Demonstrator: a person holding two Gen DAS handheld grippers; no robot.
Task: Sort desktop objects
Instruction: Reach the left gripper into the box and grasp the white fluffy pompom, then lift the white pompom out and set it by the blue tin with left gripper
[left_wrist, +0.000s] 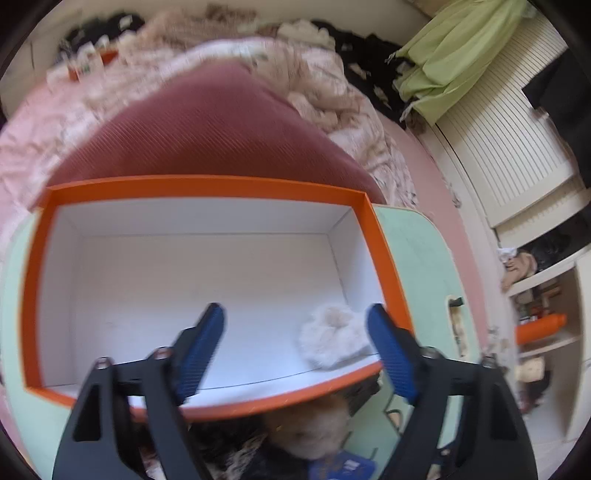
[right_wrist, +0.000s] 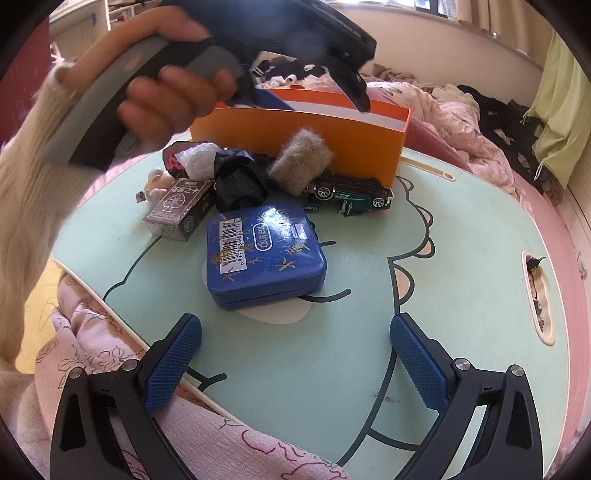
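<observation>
Left wrist view, left to right: the left hand-held gripper hangs over the orange box, jaws parted and empty; a pale fluffy ball lies inside the box, in its near right corner, just beside the right pad. The step in hand appears to be a drop-off of that ball.

Right wrist view, left to right: a person's hand holds the left tool above the box; on the tabletop wait a small figurine, a card pack, a black crumpled item, a blue tin, a grey felt block and an overturned toy car. The right hand-held gripper stands open and empty, near the tin. The next move probably calls for closing on one remaining item, likely the tin, and carrying it to the box.
</observation>
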